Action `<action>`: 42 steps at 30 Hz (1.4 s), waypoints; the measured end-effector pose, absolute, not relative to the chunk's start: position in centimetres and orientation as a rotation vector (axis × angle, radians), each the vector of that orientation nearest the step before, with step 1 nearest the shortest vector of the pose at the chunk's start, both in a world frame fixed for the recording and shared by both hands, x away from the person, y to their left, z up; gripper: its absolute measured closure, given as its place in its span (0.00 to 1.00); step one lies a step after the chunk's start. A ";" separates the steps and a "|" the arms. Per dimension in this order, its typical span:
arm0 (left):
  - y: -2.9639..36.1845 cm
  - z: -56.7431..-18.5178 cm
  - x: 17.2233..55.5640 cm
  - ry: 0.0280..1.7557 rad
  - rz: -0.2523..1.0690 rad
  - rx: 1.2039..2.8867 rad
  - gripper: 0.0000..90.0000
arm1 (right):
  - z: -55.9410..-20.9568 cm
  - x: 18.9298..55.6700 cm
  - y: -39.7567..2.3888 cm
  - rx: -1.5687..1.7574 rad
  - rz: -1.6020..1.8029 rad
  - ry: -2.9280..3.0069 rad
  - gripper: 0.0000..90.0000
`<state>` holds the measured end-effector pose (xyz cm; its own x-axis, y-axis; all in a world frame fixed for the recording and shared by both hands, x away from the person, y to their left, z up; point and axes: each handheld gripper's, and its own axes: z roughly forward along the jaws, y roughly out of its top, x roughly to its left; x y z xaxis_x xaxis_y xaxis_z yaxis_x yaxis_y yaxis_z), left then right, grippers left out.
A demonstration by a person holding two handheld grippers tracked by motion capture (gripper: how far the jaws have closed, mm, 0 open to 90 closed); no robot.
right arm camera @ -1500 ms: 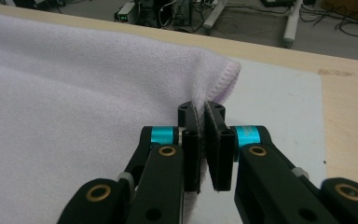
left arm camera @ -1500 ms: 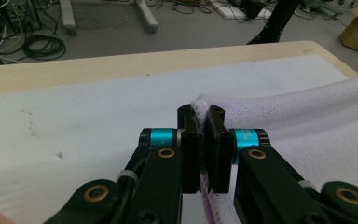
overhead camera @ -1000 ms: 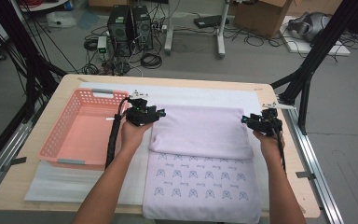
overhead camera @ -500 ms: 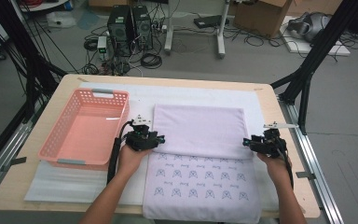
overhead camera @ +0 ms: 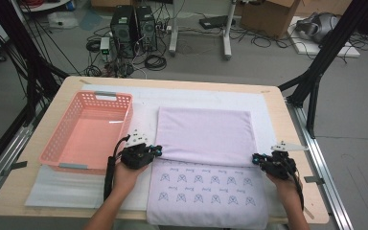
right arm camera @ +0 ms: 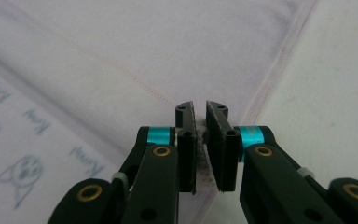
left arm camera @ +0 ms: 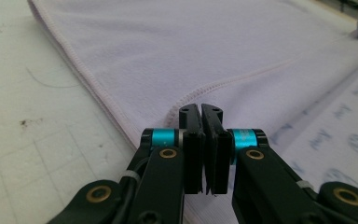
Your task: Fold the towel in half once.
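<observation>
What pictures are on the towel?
Rows of little blue cat-like faces with writing, on the pale lilac towel. The high view shows them best.

Light wooden tabletop [overhead camera: 28,184] with rounded corners, black metal frame struts [overhead camera: 316,72] either side. Grey concrete floor [overhead camera: 268,62] behind, pretty messy: two black computer towers [overhead camera: 134,26], tangled black cables [overhead camera: 155,61], brown cardboard box [overhead camera: 268,14], white stand legs [overhead camera: 225,33].

- pale lilac towel [overhead camera: 206,167], spread flat, far half folded back over itself toward the near side.
- plain side up on the folded layer; small cat prints on the bared near part.
- folded edge caught between left fingers [left arm camera: 192,140] at one corner, between right fingers [right arm camera: 216,135] at the other.
</observation>
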<state>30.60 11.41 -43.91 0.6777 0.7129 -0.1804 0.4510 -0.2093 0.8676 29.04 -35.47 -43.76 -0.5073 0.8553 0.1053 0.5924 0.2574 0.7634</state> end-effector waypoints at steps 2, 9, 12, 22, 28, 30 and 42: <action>12.0 -44.0 29.6 0.899 0.311 1.845 0.96 | -43.9 27.9 -35.6 1.304 1.141 2.210 0.92; 12.7 -44.8 26.6 0.849 0.312 1.845 0.97 | -43.6 25.2 -35.8 1.256 1.160 2.224 0.93; 13.0 -44.8 25.5 0.847 0.303 1.842 0.97 | -43.4 24.2 -35.7 1.238 1.162 2.233 0.93; 13.7 -44.2 21.9 0.814 0.279 1.821 0.97 | -43.2 20.8 -36.0 1.224 1.196 2.238 0.93; 14.1 -43.9 20.5 0.806 0.265 1.814 0.97 | -42.7 18.7 -36.3 1.210 1.241 2.221 0.93; 14.2 -43.8 20.1 0.802 0.261 1.809 0.97 | -42.6 18.0 -36.2 1.209 1.245 2.225 0.93; 14.7 -43.1 17.0 0.755 0.253 1.815 0.97 | -41.9 14.8 -36.5 1.177 1.291 2.217 0.93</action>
